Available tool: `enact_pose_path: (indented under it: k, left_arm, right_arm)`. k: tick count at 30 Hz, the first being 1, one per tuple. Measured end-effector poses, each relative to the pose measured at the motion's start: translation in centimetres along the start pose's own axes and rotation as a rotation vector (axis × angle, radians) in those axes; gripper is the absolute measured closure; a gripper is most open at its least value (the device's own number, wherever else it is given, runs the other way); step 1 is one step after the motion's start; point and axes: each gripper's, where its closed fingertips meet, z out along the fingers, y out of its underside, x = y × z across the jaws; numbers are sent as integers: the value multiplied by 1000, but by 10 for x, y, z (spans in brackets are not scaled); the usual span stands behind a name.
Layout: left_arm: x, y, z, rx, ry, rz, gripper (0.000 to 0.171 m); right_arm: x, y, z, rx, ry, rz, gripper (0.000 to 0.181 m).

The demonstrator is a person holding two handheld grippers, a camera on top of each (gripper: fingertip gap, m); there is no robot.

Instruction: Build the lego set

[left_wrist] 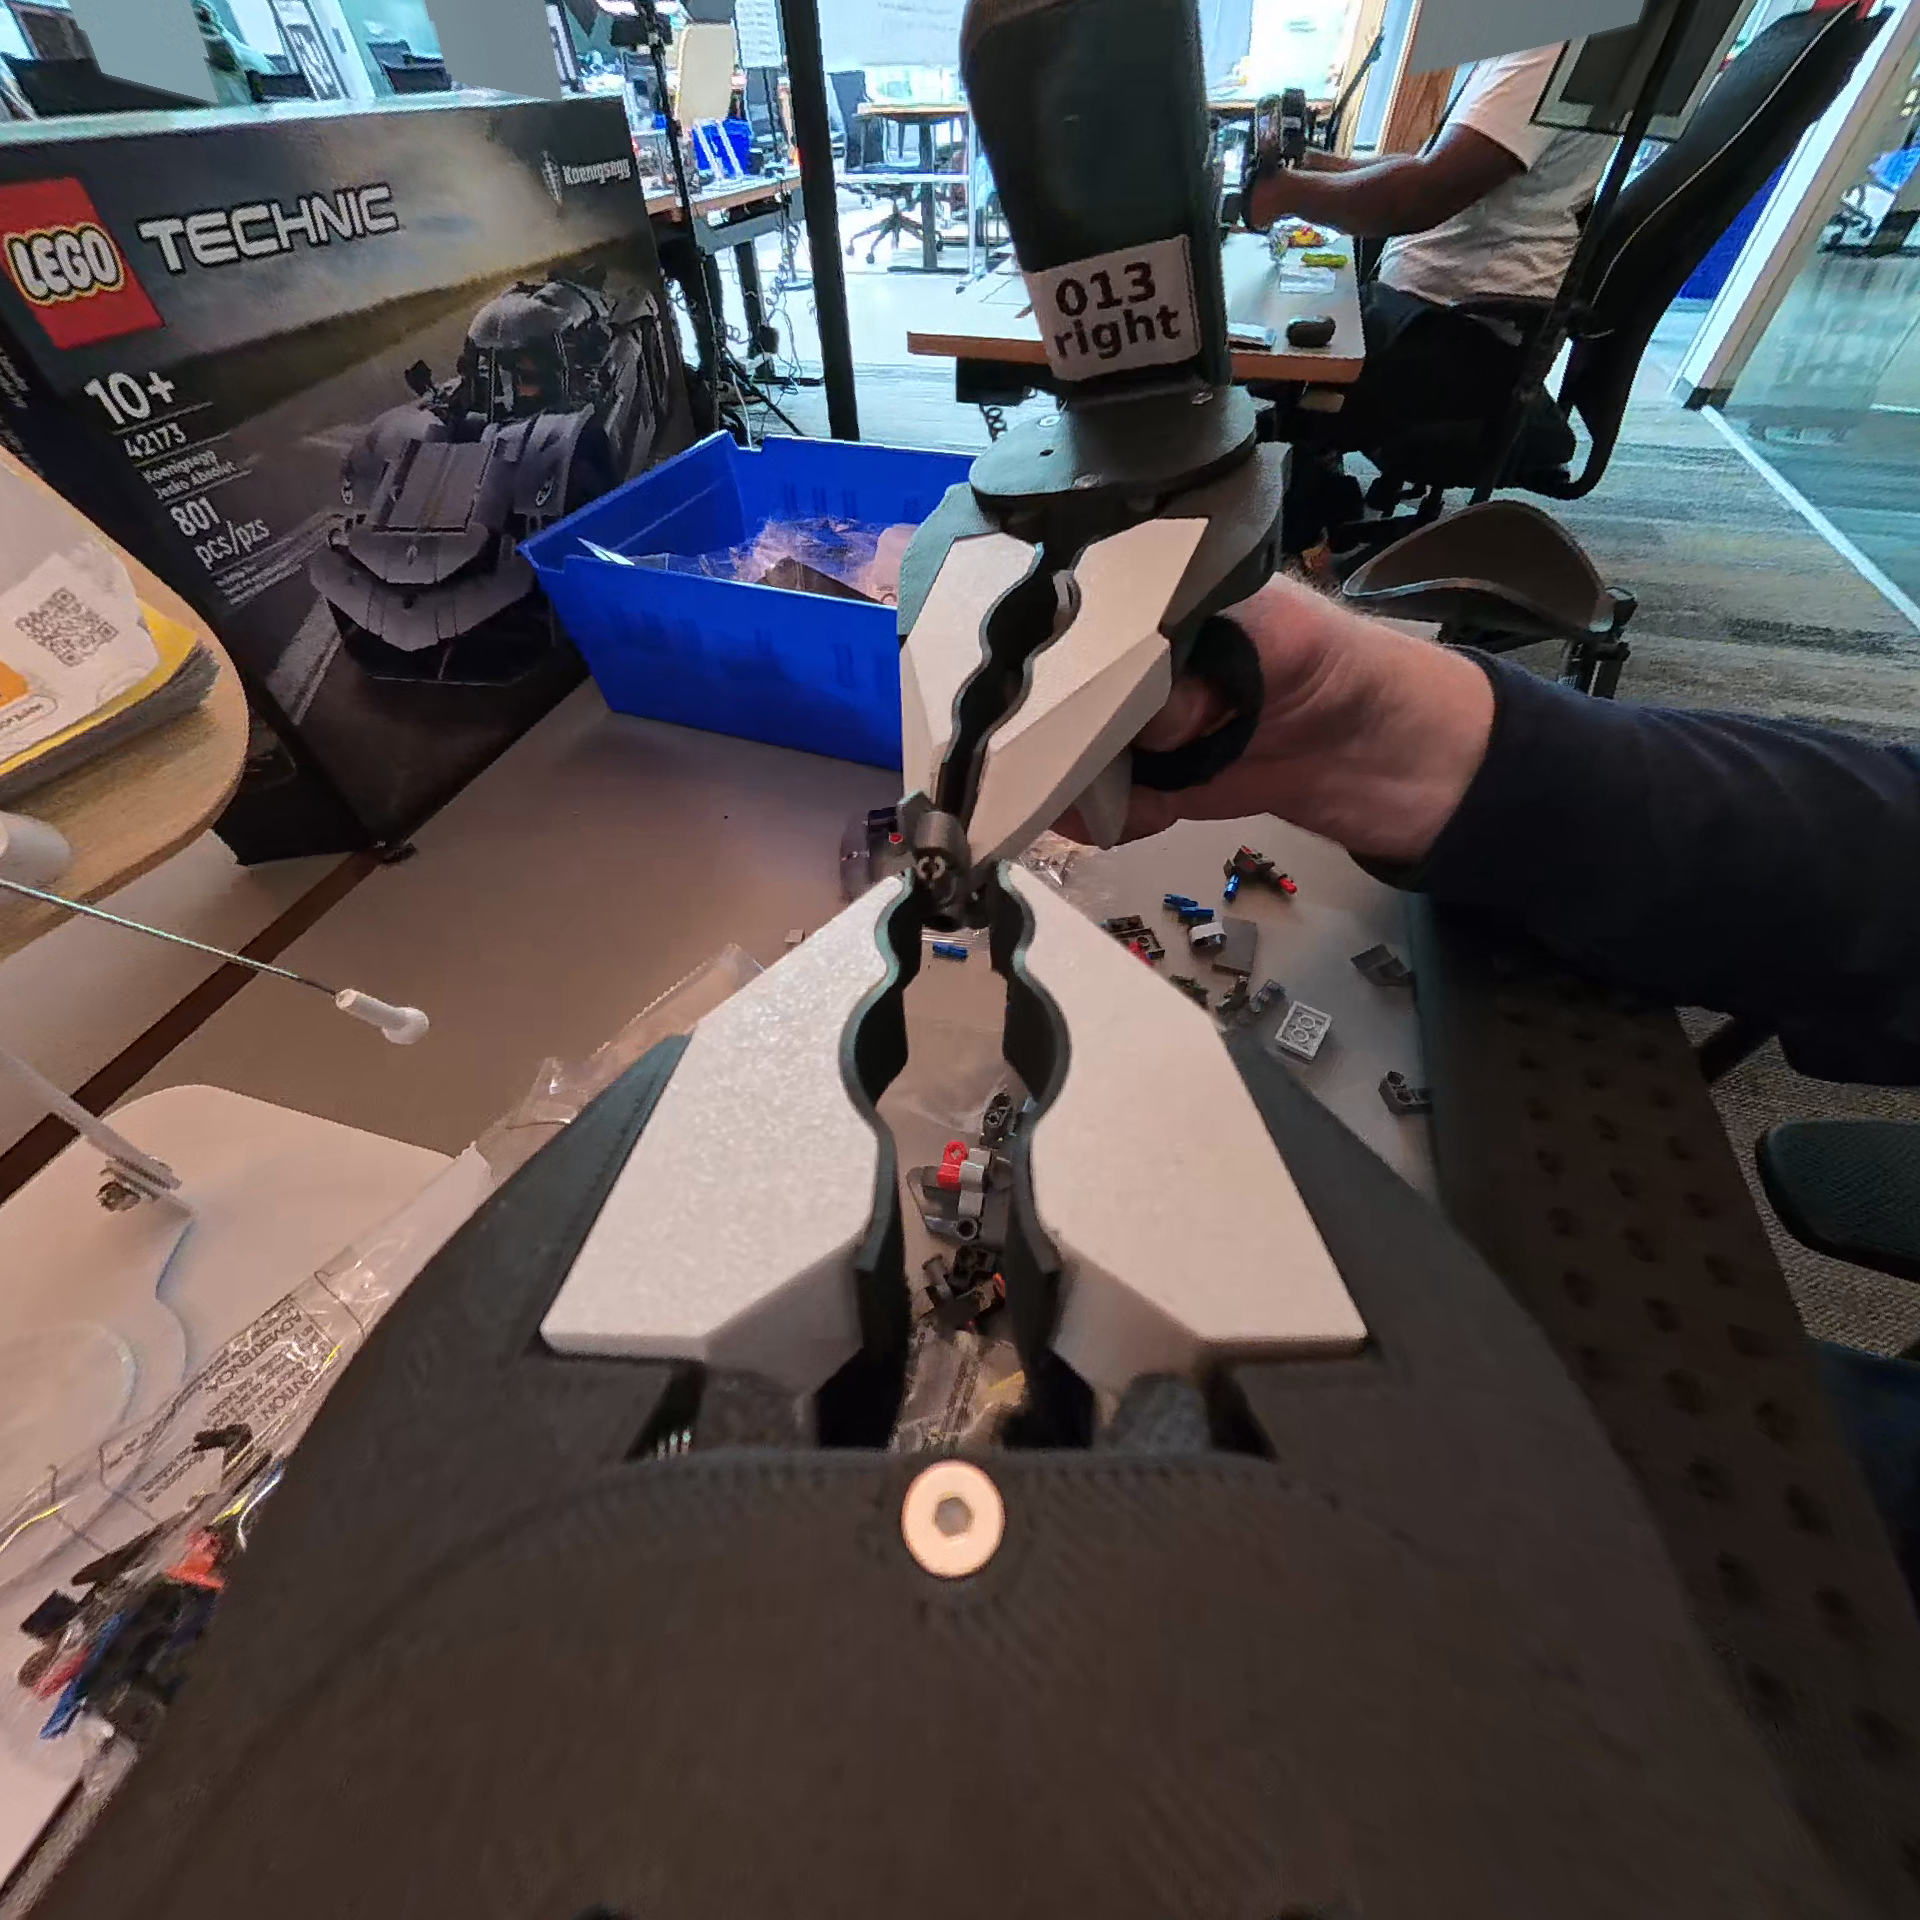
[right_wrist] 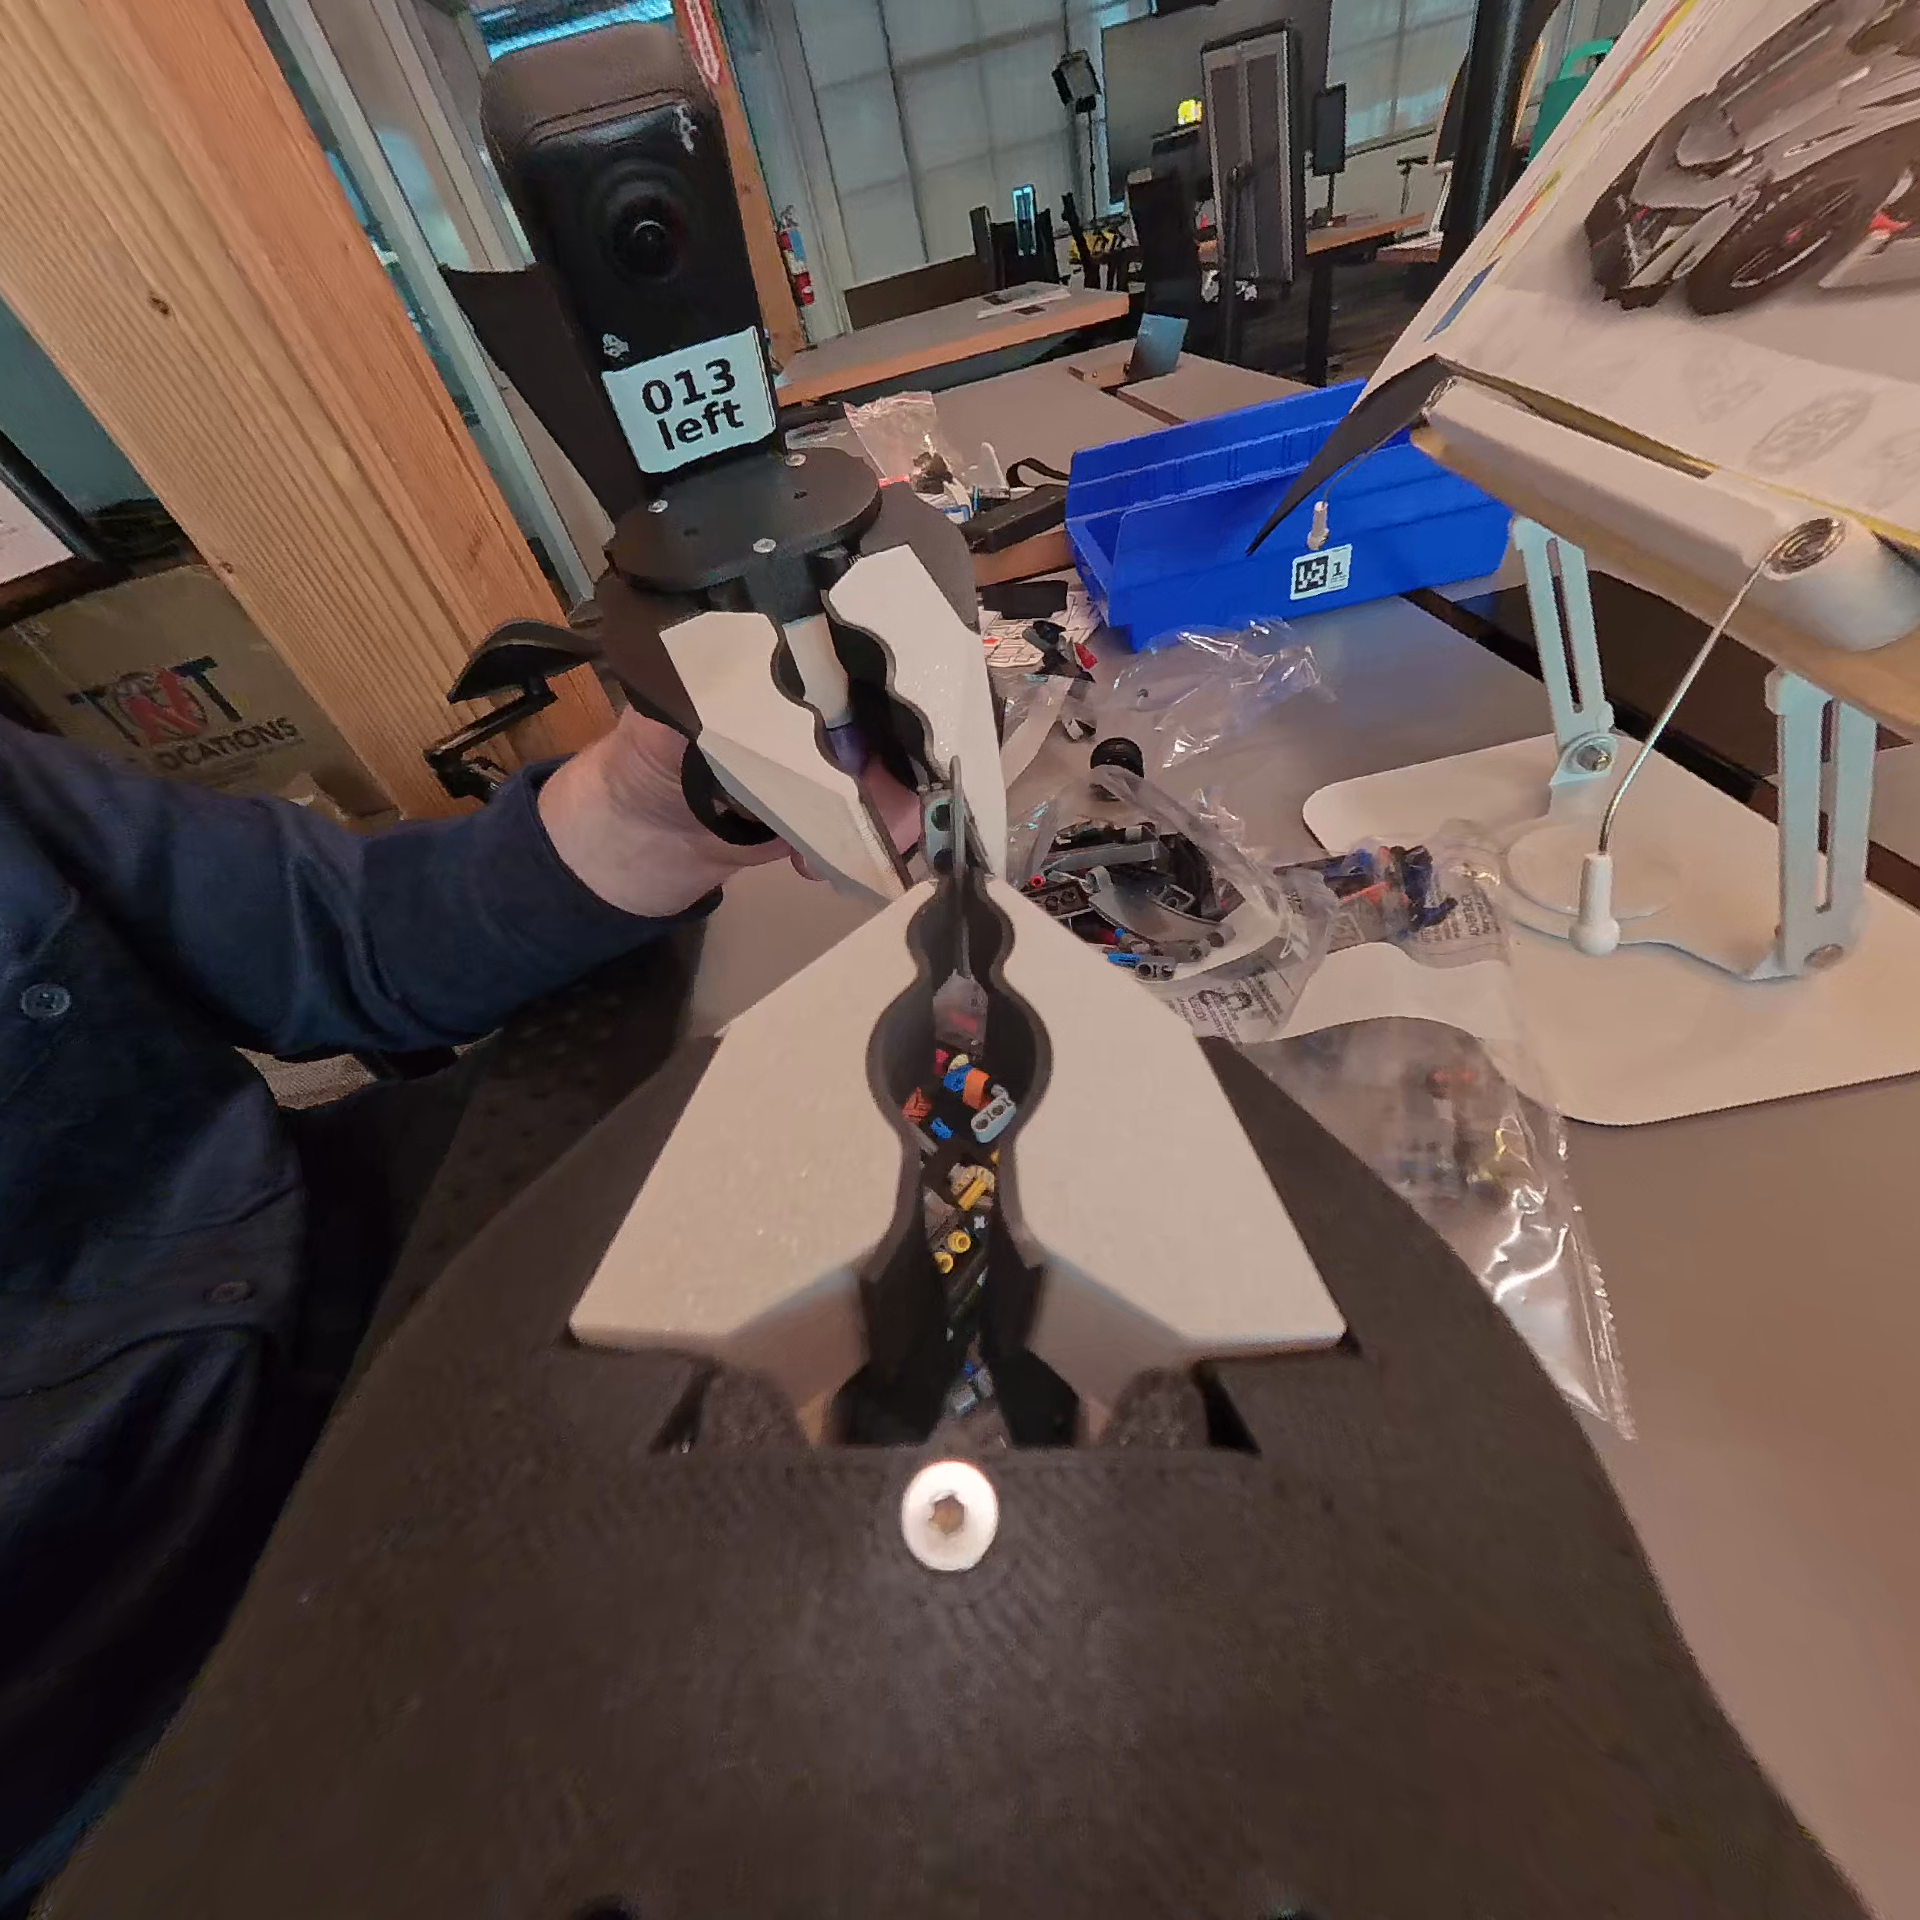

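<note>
- My left fingers (left_wrist: 948, 902) and right fingers (right_wrist: 951, 883) meet tip to tip above the surface (left_wrist: 582, 894), both closed on one small grey piece (left_wrist: 935, 862).
- Loose bricks (left_wrist: 1236, 956) lie to my right near the surface edge.
- Bin (left_wrist: 748, 623), box (left_wrist: 332, 436) and bookstand (right_wrist: 1683, 831) crowd the far side.
- Parts bags (right_wrist: 1195, 883) lie beneath.
</note>
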Motion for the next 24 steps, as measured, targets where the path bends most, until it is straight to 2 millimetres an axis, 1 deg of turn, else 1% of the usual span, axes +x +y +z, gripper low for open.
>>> enact_pose_path:
  k: [3, 9, 13, 20, 22, 24]
  left_arm:
    - [3, 2, -1, -12, 20, 1, 164]
    - [10, 6, -4, -51, 44, 27, 165]
    - [10, 10, -3, -68, 46, 10, 165]
    - [14, 7, -9, -66, 59, 50, 167]
    - [17, 5, -11, -68, 68, 68, 167]
    - [20, 6, -11, -80, 71, 82, 167]
  right_arm:
    - [-1, 2, 0, -10, -1, -14, 181]
    - [-9, 6, 1, -42, -2, -106, 181]
    - [-9, 11, 2, -73, 17, -136, 181]
    - [-14, 7, 3, -82, 57, -229, 181]
    - [-19, 3, 2, -57, 28, -220, 181]
    - [-20, 4, 2, -61, 21, -233, 181]
